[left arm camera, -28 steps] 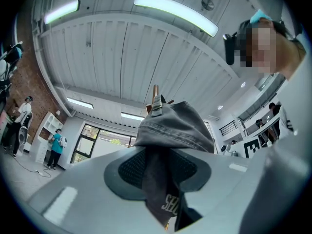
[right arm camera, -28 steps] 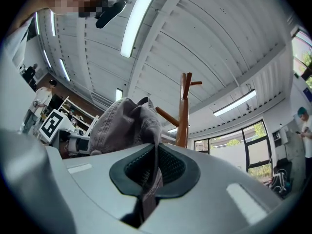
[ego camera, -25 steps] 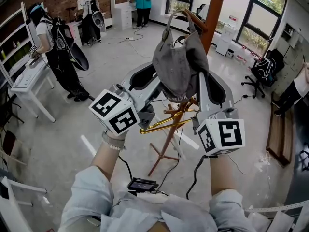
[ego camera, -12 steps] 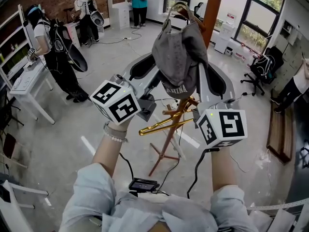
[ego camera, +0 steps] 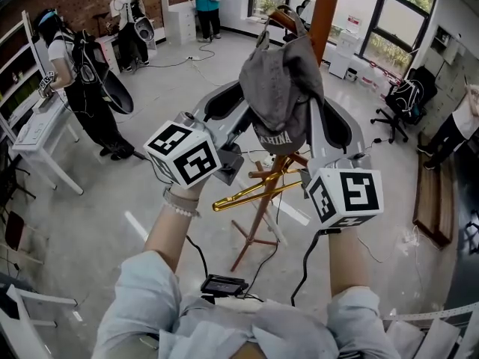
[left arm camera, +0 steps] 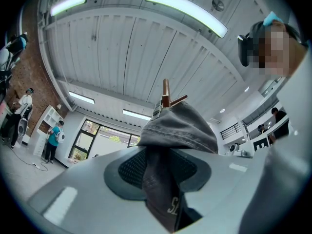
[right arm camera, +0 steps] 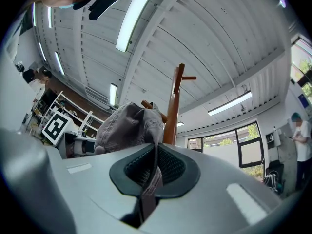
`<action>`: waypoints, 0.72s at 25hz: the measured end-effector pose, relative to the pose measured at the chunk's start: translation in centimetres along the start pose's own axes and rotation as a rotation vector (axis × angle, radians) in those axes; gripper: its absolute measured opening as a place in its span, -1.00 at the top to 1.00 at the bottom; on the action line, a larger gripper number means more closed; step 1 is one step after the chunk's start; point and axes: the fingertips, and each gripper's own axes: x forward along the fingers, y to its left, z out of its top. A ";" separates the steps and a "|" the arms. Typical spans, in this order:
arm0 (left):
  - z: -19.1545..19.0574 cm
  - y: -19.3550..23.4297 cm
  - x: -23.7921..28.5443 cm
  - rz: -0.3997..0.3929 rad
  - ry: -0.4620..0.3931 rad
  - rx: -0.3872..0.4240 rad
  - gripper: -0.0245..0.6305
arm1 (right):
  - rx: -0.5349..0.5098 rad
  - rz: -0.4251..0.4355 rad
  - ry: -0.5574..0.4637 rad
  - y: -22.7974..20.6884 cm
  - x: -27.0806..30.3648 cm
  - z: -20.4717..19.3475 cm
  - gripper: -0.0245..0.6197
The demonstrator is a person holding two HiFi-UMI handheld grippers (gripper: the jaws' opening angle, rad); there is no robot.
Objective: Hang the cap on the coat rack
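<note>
A grey cap (ego camera: 283,88) is held up high by both grippers against the wooden coat rack (ego camera: 323,21). Its back strap lies over a brown peg (ego camera: 283,17) of the rack. My left gripper (ego camera: 238,129) is shut on the cap's left side, with grey cloth (left arm camera: 168,150) pinched between its jaws. On the right side, my right gripper (ego camera: 320,129) is shut on the cap's edge (right arm camera: 148,184). In the right gripper view the cap (right arm camera: 127,126) sits beside the rack's post (right arm camera: 173,108) and a peg (right arm camera: 152,108). The left gripper view shows a peg tip (left arm camera: 166,94) above the cap.
The rack's lower golden pegs (ego camera: 251,193) and tripod feet (ego camera: 251,241) stand below my grippers. Several people (ego camera: 78,73) work at desks far left and back. An office chair (ego camera: 400,103) is at the right. A black device (ego camera: 221,285) lies on the floor.
Both grippers have lifted the cap slightly up and toward the rack's peg. The cap's brim now hangs lower, showing its lettering.
</note>
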 end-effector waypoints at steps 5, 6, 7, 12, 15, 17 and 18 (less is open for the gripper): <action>-0.8 -0.1 0.8 -0.006 0.013 -0.005 0.54 | 0.006 -0.016 0.017 -0.7 -0.5 -0.8 0.88; -0.9 -0.1 0.9 -0.007 0.013 -0.008 0.54 | 0.007 -0.018 0.019 -0.8 -0.5 -0.9 0.88; -0.9 -0.1 0.9 -0.008 0.012 -0.012 0.54 | 0.008 -0.019 0.020 -0.8 -0.6 -1.0 0.88; -1.2 -0.2 1.0 -0.013 0.009 -0.011 0.54 | 0.002 -0.020 0.026 -0.6 -1.2 -1.4 0.88; -1.4 -0.1 1.0 -0.010 0.017 -0.010 0.54 | 0.015 -0.016 0.036 -0.4 -1.4 -1.8 0.88; -1.6 0.1 1.0 -0.005 0.023 -0.014 0.54 | 0.026 -0.014 0.043 -0.3 -1.4 -2.1 0.88; -1.6 0.2 0.9 -0.002 0.026 -0.018 0.54 | 0.029 -0.014 0.046 -0.2 -1.5 -2.2 0.88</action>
